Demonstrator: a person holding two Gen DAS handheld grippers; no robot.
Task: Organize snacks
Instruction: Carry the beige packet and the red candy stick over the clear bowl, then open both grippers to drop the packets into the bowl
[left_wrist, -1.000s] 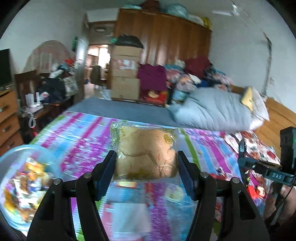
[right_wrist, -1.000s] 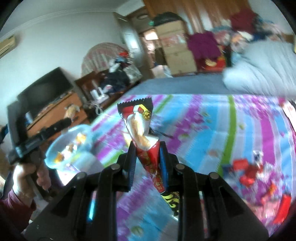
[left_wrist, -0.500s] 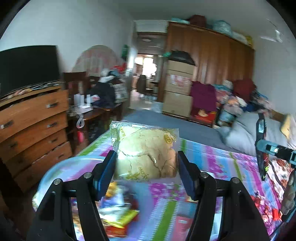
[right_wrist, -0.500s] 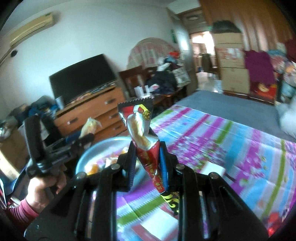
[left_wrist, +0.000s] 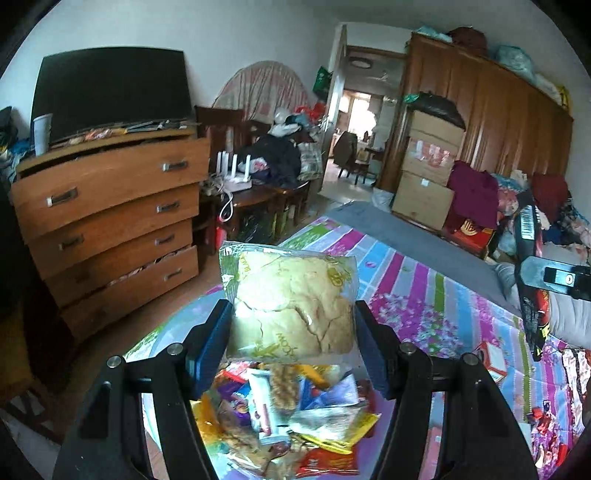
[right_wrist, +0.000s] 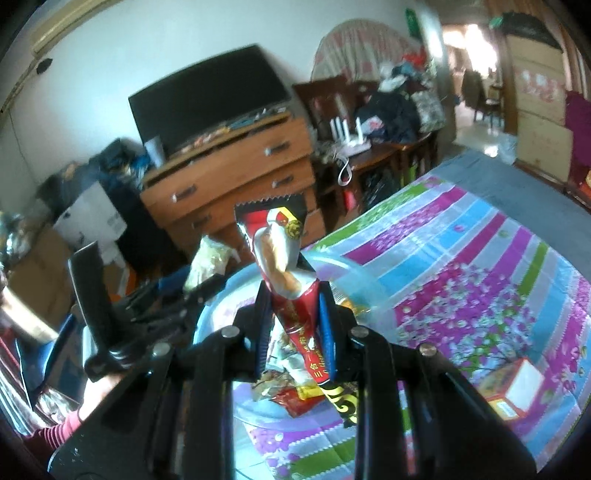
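The left hand-held gripper (left_wrist: 291, 332) stands partly spread, its two pads pressed on the side edges of a clear-wrapped pale pastry packet (left_wrist: 291, 302). The packet stands upright between the fingers, its flat face toward the camera, its sealed top edge pointing up and away from the gripper; it is nearly square, so no long axis stands out. Directly beneath it sits a translucent bowl (left_wrist: 173, 325) heaped with mixed snack wrappers (left_wrist: 291, 417), on the striped bedspread (left_wrist: 424, 295). The right hand-held gripper (right_wrist: 291, 321) is closed tight on a slim red snack pack (right_wrist: 284, 258), whose long axis runs along the fingers: serrated end up and forward, tail hanging below the pads. Just under this gripper lies the same bowl (right_wrist: 351, 273); to its right, a small red-and-white box (right_wrist: 517, 384) rests on the bedspread.
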